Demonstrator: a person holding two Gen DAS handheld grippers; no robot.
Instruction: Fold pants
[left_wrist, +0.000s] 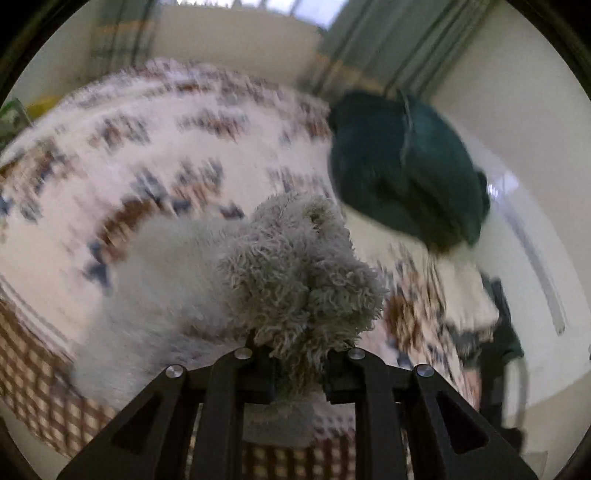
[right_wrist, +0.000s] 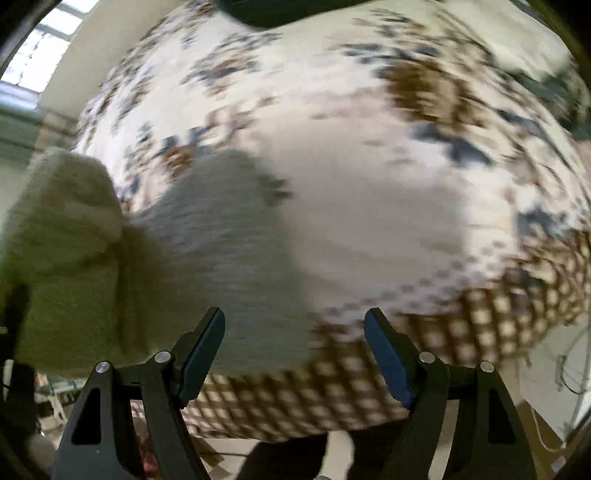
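The pants are pale, fluffy fleece. In the left wrist view my left gripper (left_wrist: 300, 363) is shut on a bunched grey-white wad of the pants (left_wrist: 295, 273), held above the bed. The rest of the fabric trails left and down (left_wrist: 166, 280). In the right wrist view the pants (right_wrist: 229, 240) lie spread on the patterned bedspread (right_wrist: 369, 110), with a lifted fold at the far left (right_wrist: 62, 206). My right gripper (right_wrist: 294, 332) is open and empty, jaws wide apart, just above the pants' near edge. Both views are motion-blurred.
A dark green garment (left_wrist: 402, 166) lies on the bed's far right side and shows at the top of the right wrist view (right_wrist: 280, 11). The bed's checkered border (right_wrist: 369, 376) marks the near edge. Cream walls and green curtains (left_wrist: 388, 40) stand behind.
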